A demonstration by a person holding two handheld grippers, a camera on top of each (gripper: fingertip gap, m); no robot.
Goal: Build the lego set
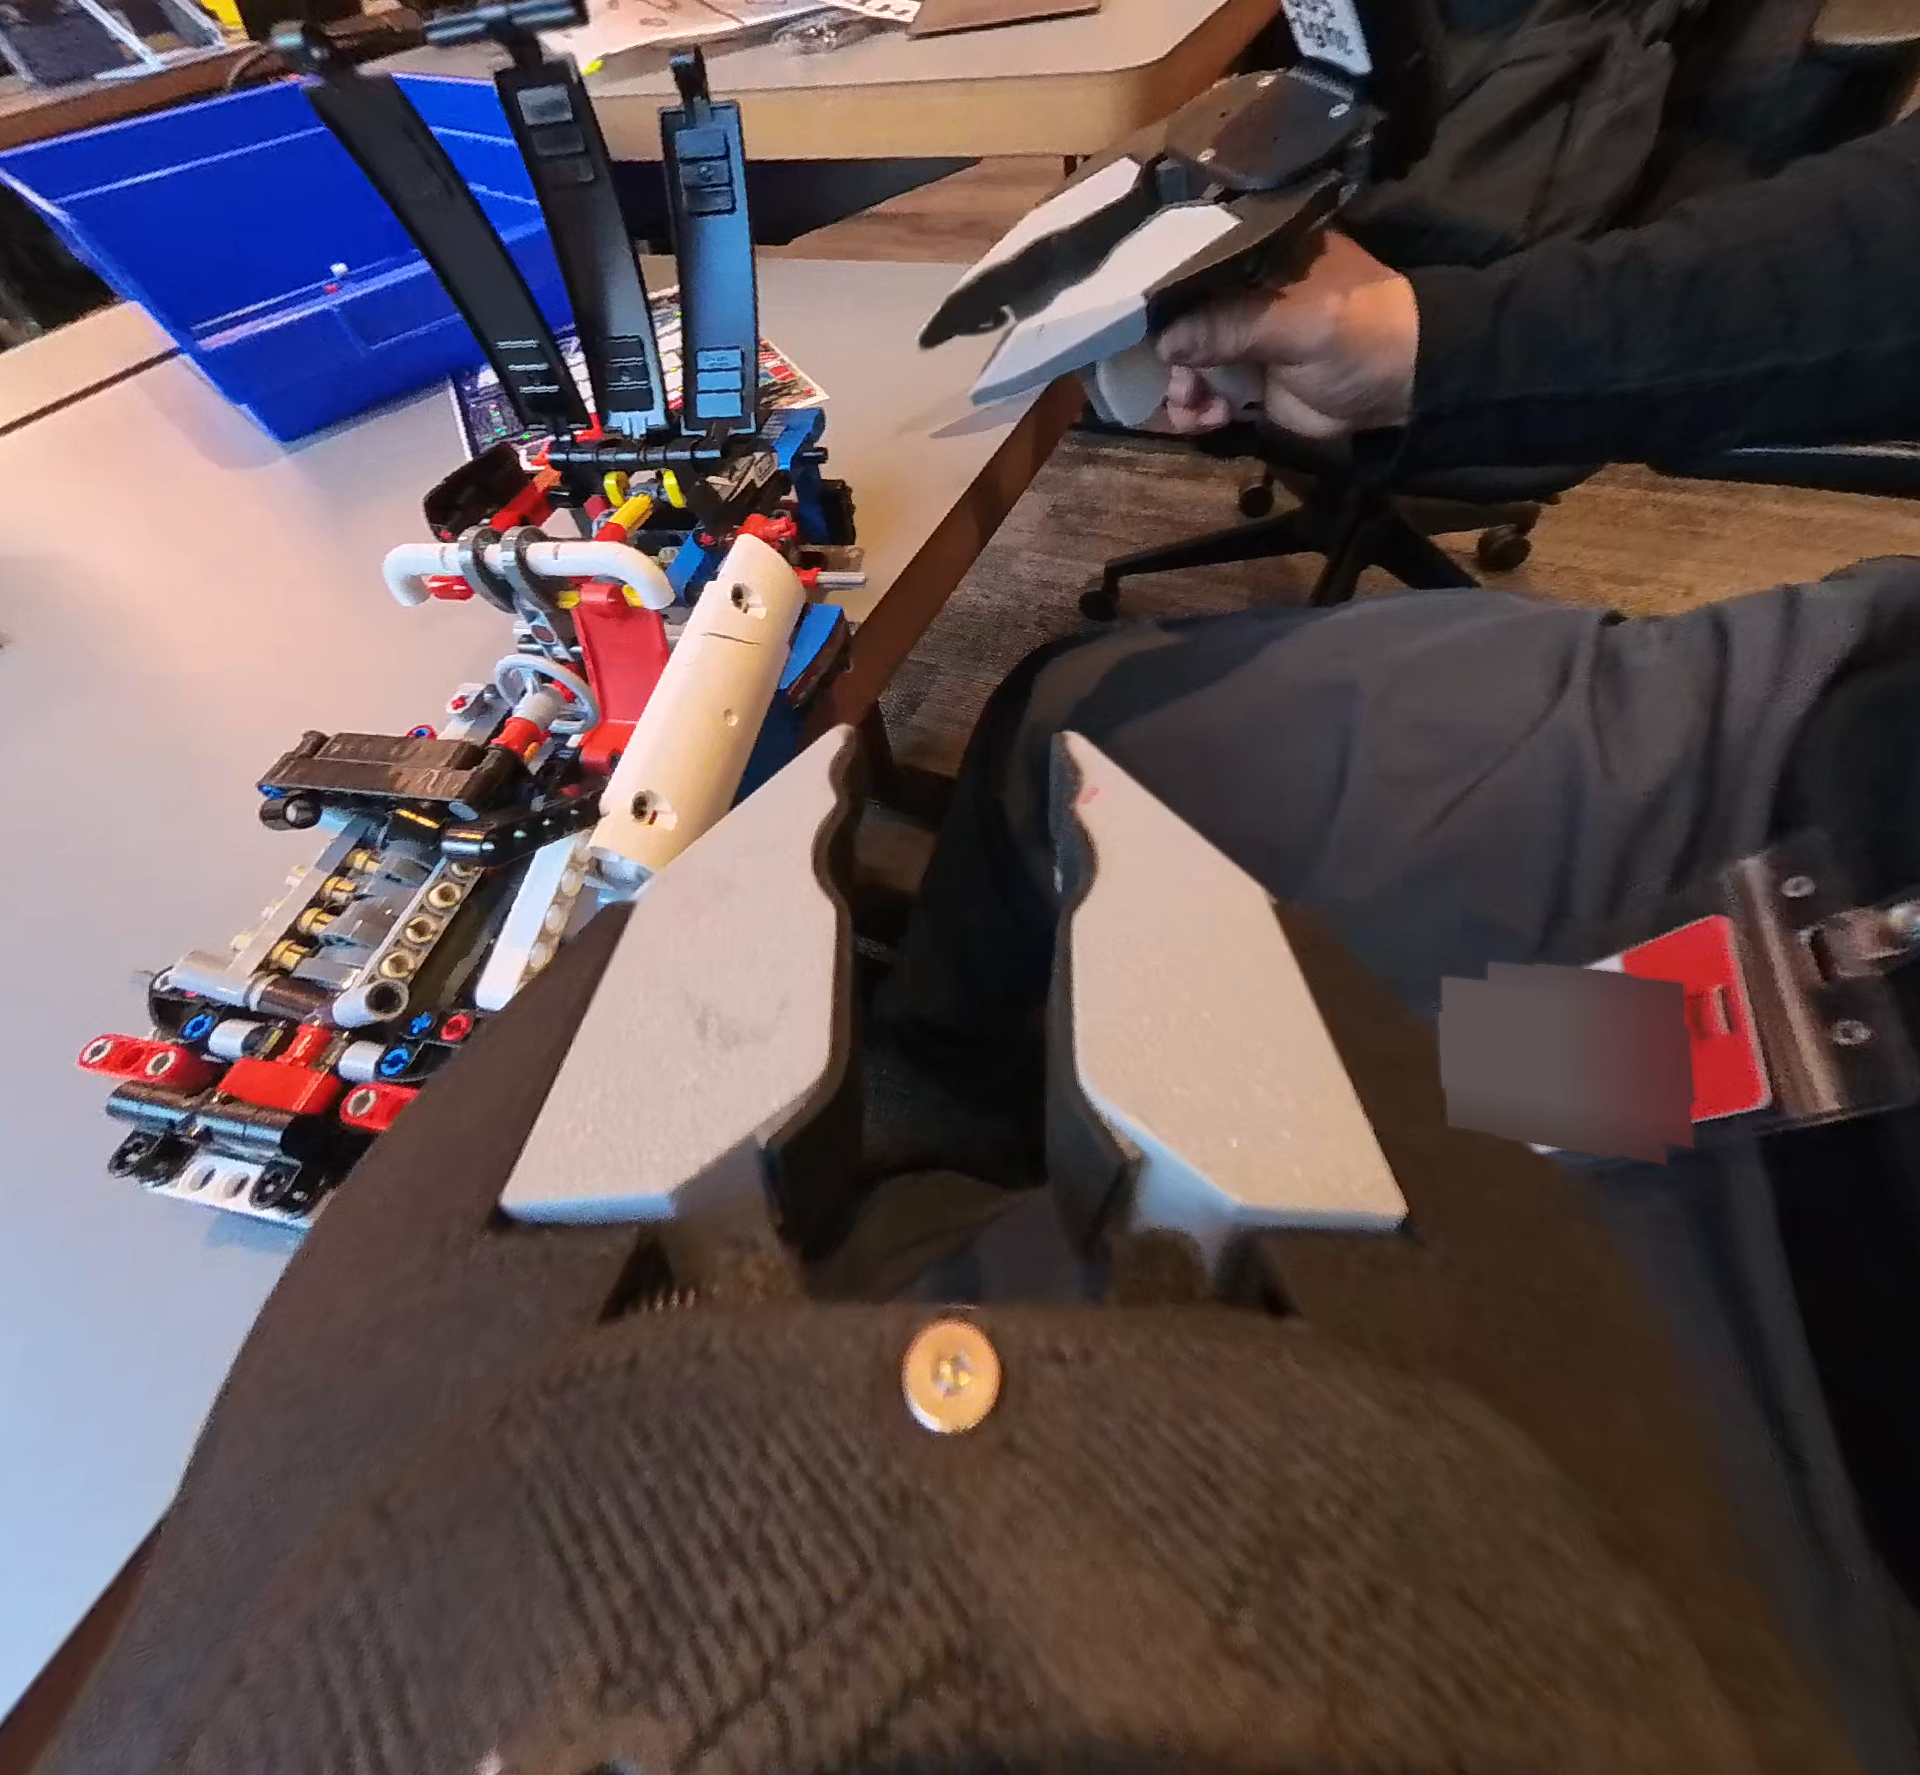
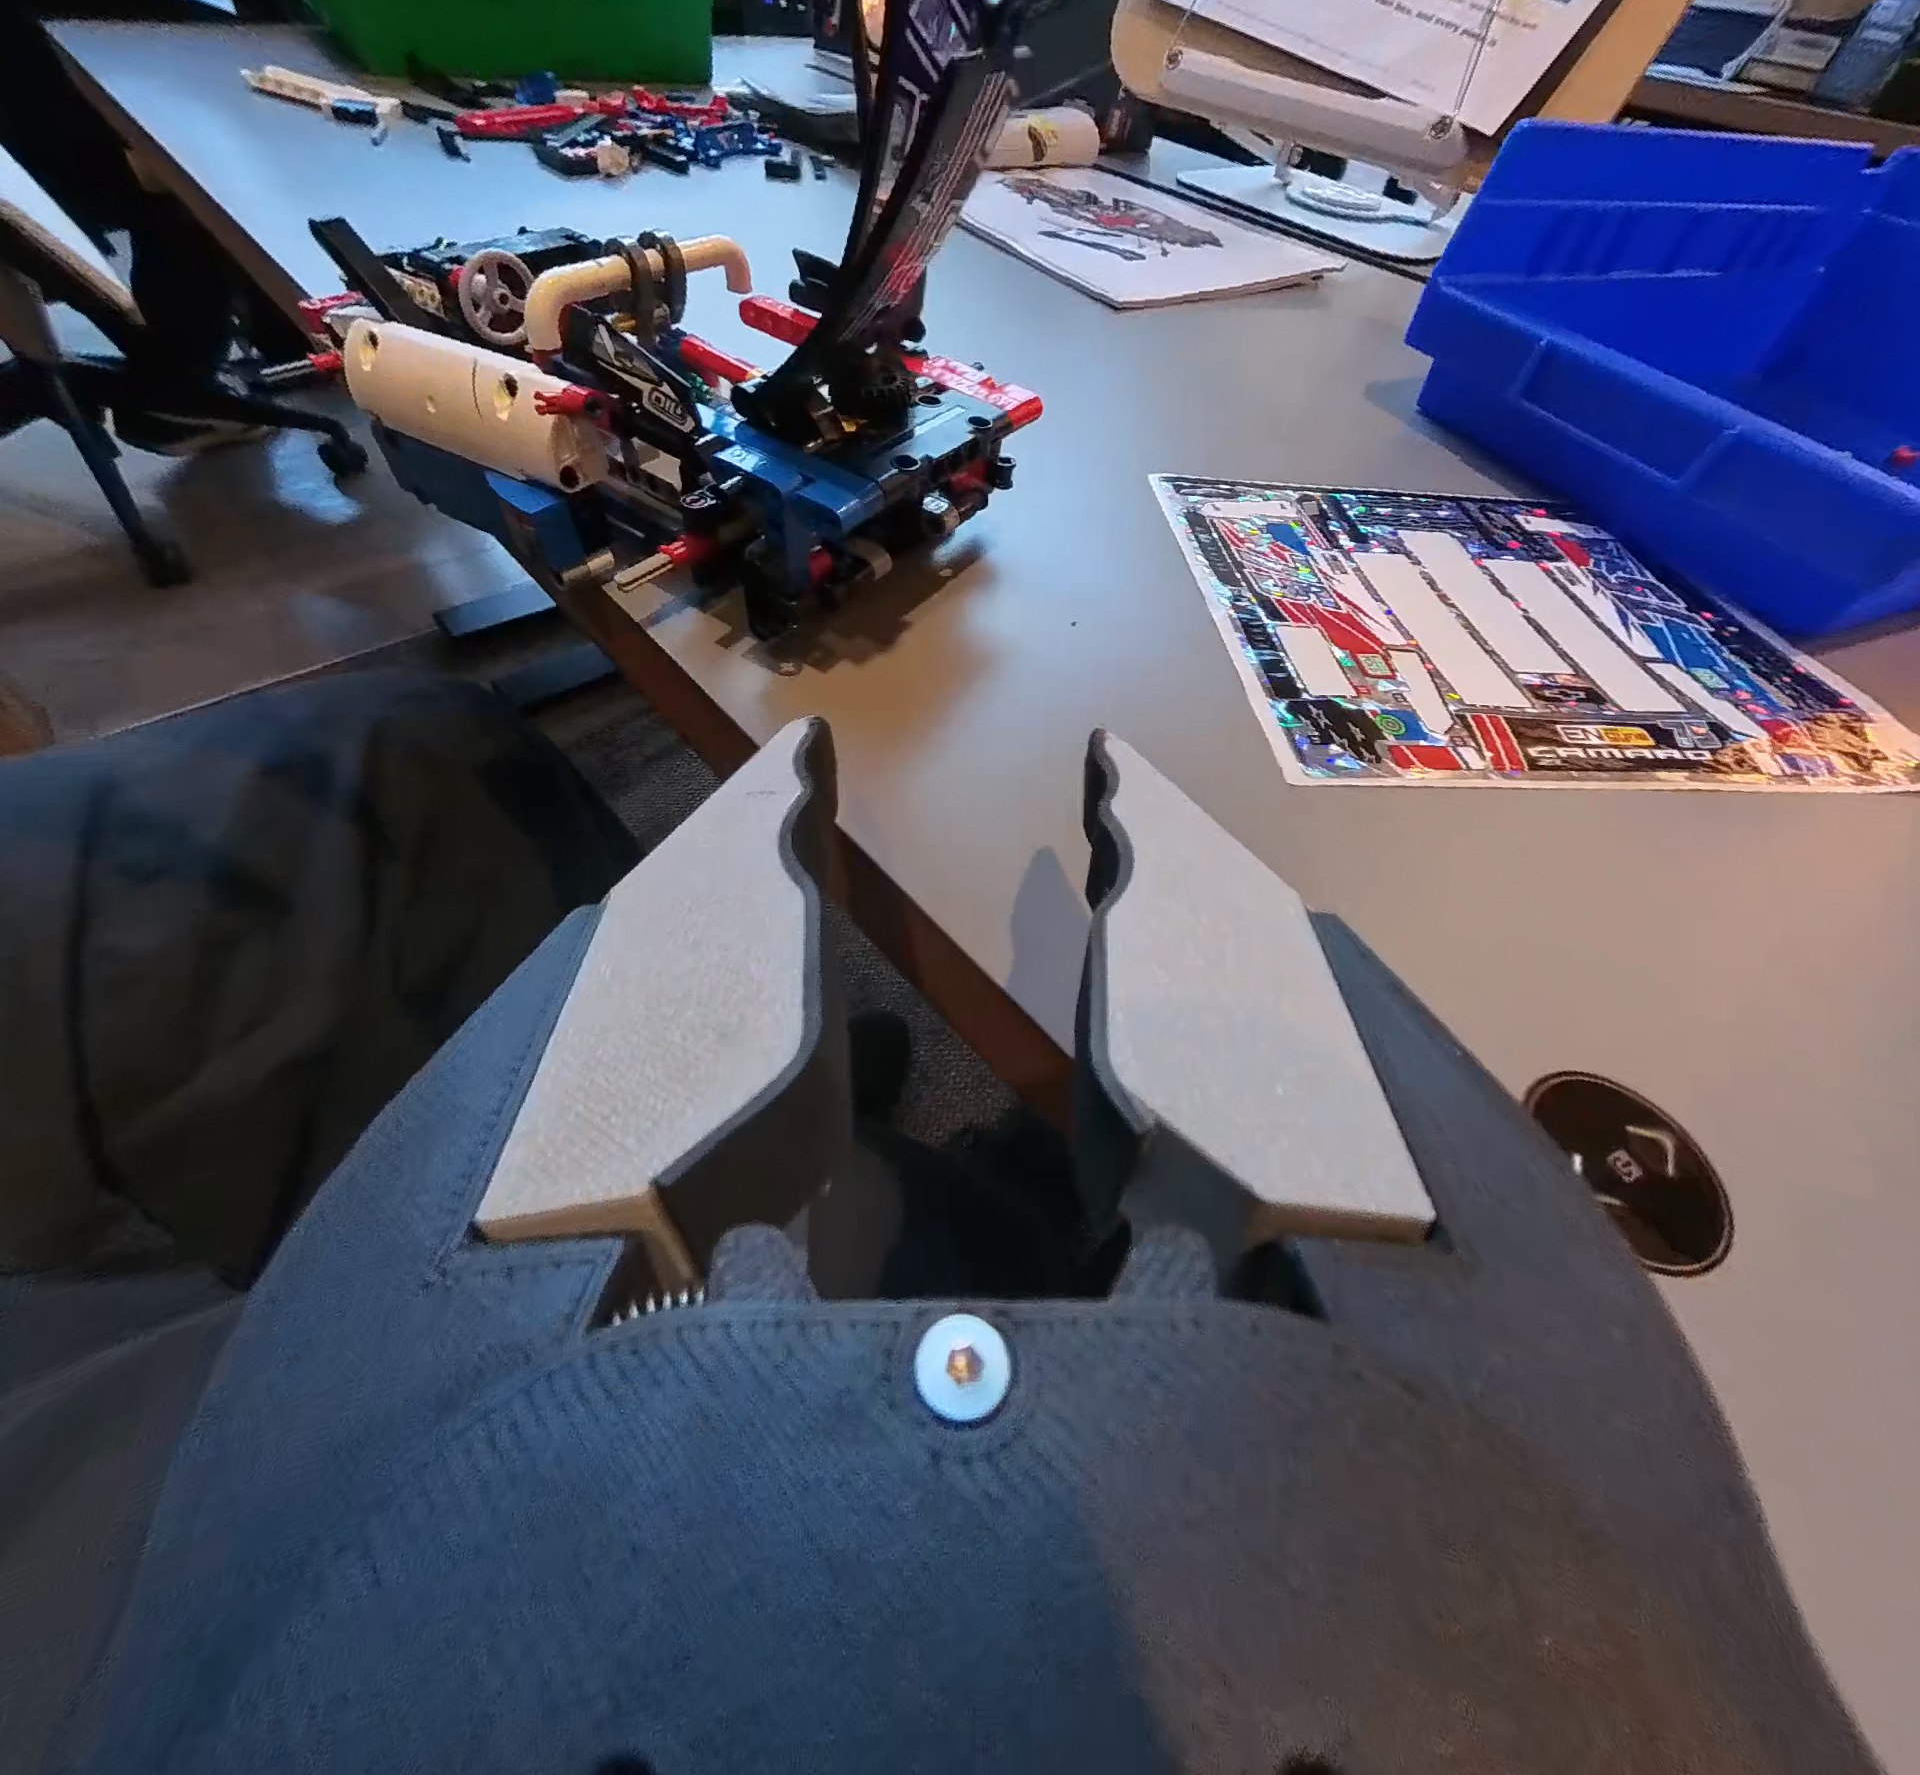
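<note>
Grippers hang off the table [image 2: 1195,499] edge — we see the left gripper [image 1: 951,759] with its fingers spread and empty, the lego car [image 1: 499,790] ahead to its left. Our right gripper [image 2: 961,769] is likewise spread, gripping nothing — the car sits ahead to its left, a sticker sheet [image 2: 1507,634] ahead to its right.

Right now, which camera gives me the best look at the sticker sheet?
The right wrist view: the sticker sheet lies flat and unobstructed on the table, beside the blue bin. In the left wrist view only a sliver shows behind the lego model's upright black panels.
</note>
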